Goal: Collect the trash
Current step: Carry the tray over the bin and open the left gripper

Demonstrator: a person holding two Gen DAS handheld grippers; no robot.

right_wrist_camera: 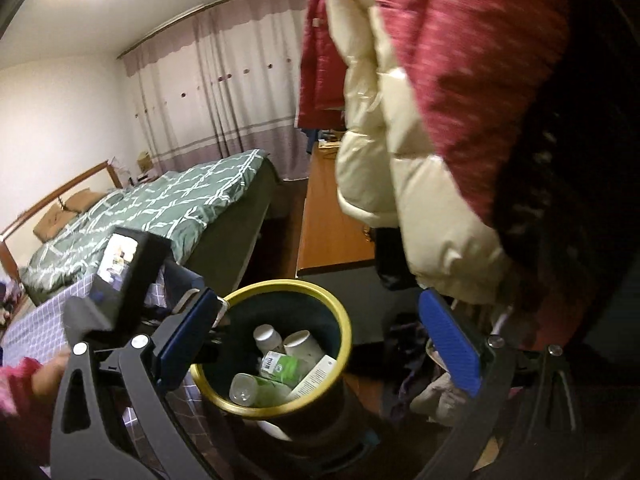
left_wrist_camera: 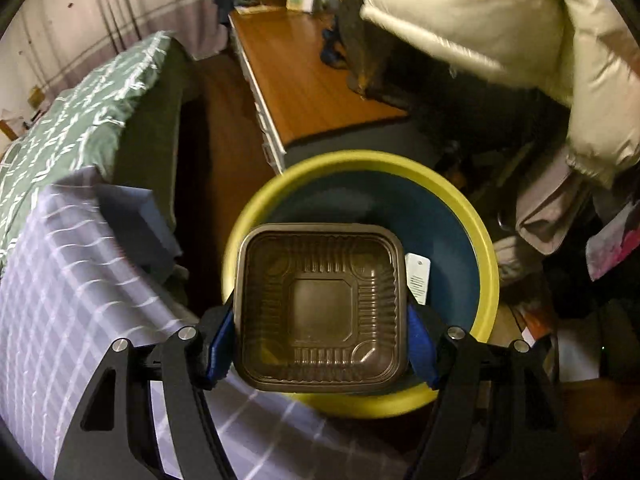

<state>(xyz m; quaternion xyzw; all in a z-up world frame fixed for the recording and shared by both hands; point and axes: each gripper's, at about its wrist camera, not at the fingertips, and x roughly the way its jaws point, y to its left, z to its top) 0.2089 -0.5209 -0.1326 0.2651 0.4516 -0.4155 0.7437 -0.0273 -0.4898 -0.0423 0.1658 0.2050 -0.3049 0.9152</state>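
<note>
My left gripper clamps a dark plastic tray by its sides, over the yellow-rimmed bin. My right gripper gapes wide, empty; only its view shows the bottles, paper cup and box inside. The labels' writing is too blurred to read

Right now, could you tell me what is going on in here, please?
A person is collecting trash with two handheld grippers. The left gripper has its jaws shut on a dark square plastic food tray, held over the yellow-rimmed round trash bin. The bin already holds plastic bottles and a paper cup. The right gripper hangs open and empty beside the bin.
</note>
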